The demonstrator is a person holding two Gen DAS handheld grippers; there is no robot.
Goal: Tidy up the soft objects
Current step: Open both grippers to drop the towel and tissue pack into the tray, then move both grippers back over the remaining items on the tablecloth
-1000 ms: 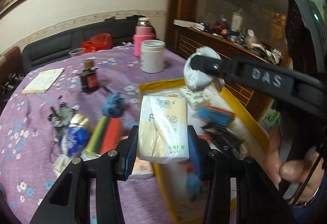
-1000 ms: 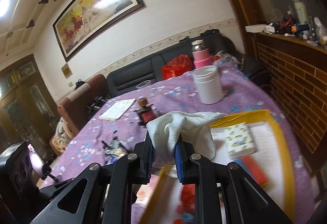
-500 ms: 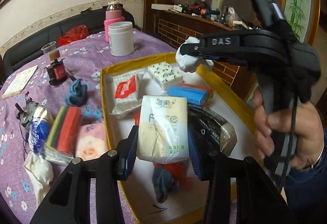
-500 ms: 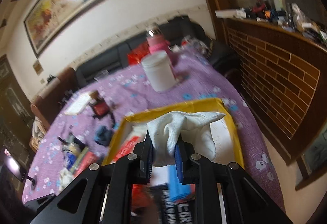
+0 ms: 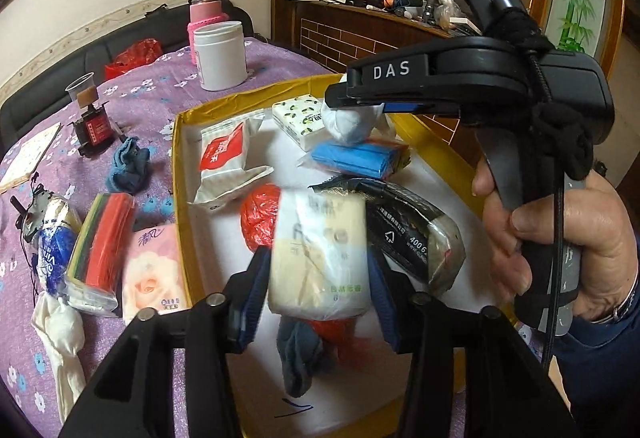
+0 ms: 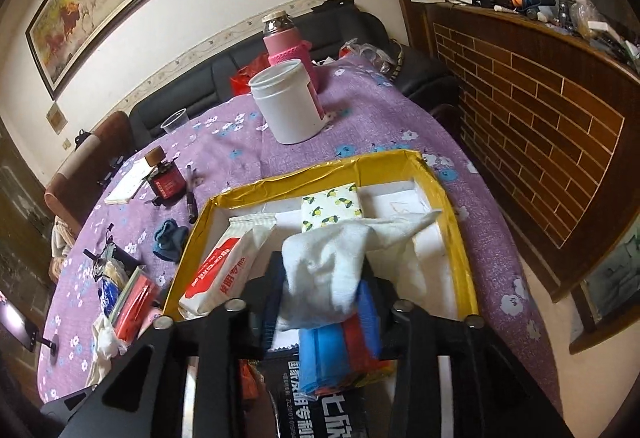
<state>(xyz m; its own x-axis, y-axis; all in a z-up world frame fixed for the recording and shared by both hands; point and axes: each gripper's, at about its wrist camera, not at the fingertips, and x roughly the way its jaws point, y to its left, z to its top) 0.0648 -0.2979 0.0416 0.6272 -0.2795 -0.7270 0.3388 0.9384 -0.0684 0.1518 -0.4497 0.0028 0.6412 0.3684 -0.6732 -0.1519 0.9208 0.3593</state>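
A yellow-rimmed box (image 5: 188, 118) with a white floor holds several soft packs. My left gripper (image 5: 318, 290) stands over the box's near part; a yellow-and-white tissue pack (image 5: 320, 250) sits between its opened fingers, blurred, with gaps on both sides. My right gripper (image 6: 320, 302), seen from the side in the left wrist view (image 5: 336, 94), has opened its fingers around a white cloth (image 6: 332, 266), which droops onto the blue pack (image 5: 356, 158) inside the box (image 6: 452, 214).
In the box lie a red-and-white wipes pack (image 5: 224, 162), a lemon-print tissue pack (image 6: 332, 206), a black pack (image 5: 412, 238), a red bag and a dark sock. Left of it on the purple tablecloth (image 5: 152, 94): pink tissues (image 5: 154, 270), coloured sponges (image 5: 104, 234), blue sock (image 5: 130, 164), white jar (image 6: 286, 102).
Both grippers have come down over the box and their fingers have spread. The tissue pack and the white cloth, held tight before, now sit loose between the fingers.
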